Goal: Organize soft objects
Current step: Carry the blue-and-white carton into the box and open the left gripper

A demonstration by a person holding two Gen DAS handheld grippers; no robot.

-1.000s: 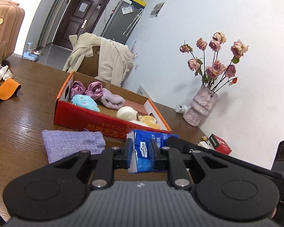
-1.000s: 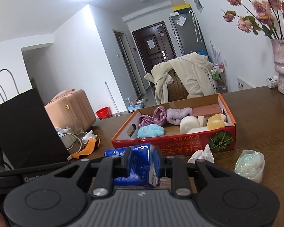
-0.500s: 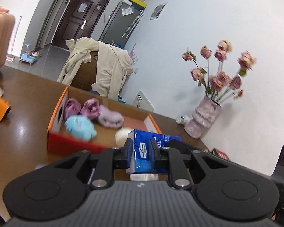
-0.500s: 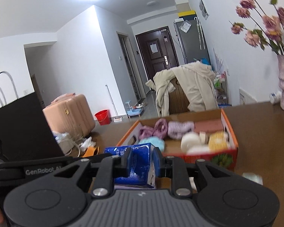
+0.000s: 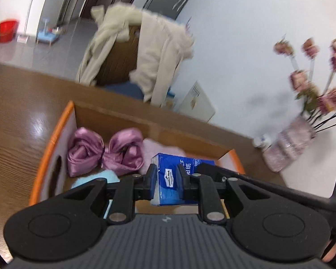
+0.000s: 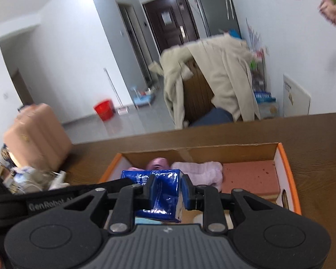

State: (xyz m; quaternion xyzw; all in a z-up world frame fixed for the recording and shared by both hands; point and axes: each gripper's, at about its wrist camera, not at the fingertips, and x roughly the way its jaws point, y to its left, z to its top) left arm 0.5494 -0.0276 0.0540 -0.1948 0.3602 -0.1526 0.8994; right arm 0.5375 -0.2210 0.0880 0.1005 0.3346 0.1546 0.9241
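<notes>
Together, the left gripper (image 5: 164, 180) and the right gripper (image 6: 166, 191) were clamped on one blue tissue pack (image 5: 168, 179), each set of fingers squeezing an opposite end of it. The pack was held in the air over the open cardboard box (image 6: 286, 174), not resting on anything that could be seen. Just beyond the left fingers, two shiny purple cloth bundles (image 5: 105, 154) were seen lying side by side in the box, with a pale blue soft item (image 5: 94, 178) nearer and below them. Beyond the right fingers, a folded pink cloth (image 6: 201, 171) and a flat pink sponge pad (image 6: 248, 176) were laid against the far wall of the box. The box was set on a brown wooden table (image 5: 18, 121). Farther off, a chair draped with a cream coat (image 6: 219, 76) was seen, and a blurred vase of dried roses (image 5: 293, 139) to the right of the left fingers.
</notes>
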